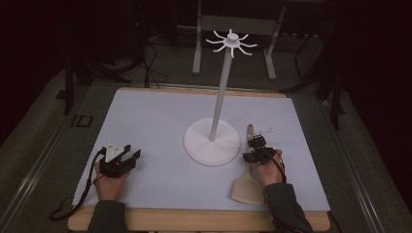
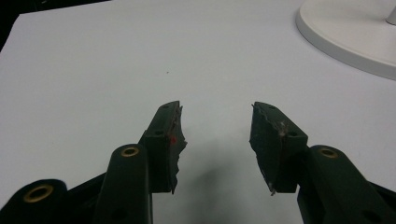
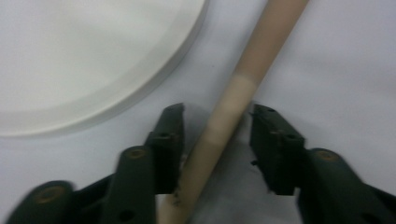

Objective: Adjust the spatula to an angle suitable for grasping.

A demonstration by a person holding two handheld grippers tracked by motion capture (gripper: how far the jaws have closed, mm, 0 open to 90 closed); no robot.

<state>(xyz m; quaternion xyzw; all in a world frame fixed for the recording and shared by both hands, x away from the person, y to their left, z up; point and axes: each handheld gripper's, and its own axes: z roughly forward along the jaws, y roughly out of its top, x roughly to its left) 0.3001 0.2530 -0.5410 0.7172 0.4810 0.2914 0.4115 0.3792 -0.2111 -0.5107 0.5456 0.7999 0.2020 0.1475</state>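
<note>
Wooden spatula point(image 3: 233, 100) handle lies between my right gripper point(image 3: 217, 135) jaws, just beside the left pad; jaws apart, not clamped.

spatula point(image 1: 248, 187): pale wood, handle two-toned, lighter tan nearer the blade
stand point(image 1: 212, 141): plain white
surface point(image 1: 160, 116): pale lilac-white sheet, light wooden edge
left tongs point(image 2: 215, 140): black, brass rivets
right tongs point(image 3: 215, 140): black

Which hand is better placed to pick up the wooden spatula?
Right. The right gripper already has its jaws on both sides of the wooden spatula handle, while the left gripper rests far away.
</note>
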